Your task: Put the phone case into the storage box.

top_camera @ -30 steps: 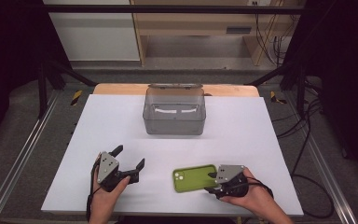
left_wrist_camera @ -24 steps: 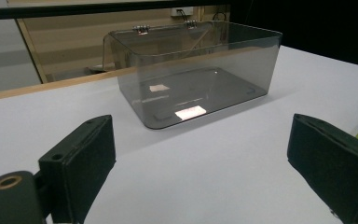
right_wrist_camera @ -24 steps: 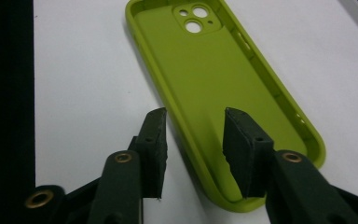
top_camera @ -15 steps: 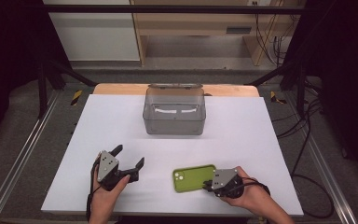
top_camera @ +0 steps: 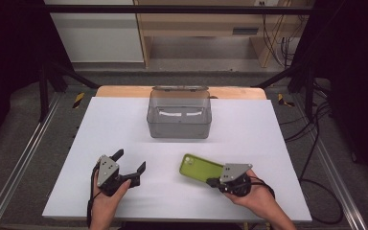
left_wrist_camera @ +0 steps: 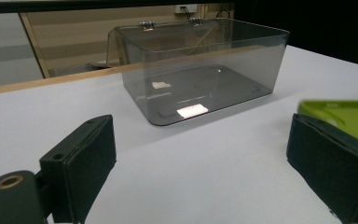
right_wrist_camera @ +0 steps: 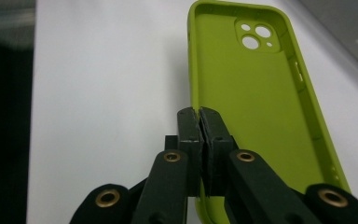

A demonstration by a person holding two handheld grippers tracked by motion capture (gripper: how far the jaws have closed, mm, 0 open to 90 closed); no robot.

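A lime-green phone case sits at the front right of the white table, open side up, with its camera holes at the far end. My right gripper is shut on the case's near left rim, its two pads pressed together over the edge. The left gripper rests at the front left, open and empty, with its pads wide apart. Past its right pad, a corner of the green case shows. A clear grey plastic box with its hinged lid folded back stands at mid-table, empty inside.
The white table top is bordered by a wooden strip at the far edge. Metal frame rails run along both sides. Cables trail on the floor to the right.
The green case has shifted a little toward the box and turned slightly, its near end raised in the right gripper. The left gripper has stayed in place.
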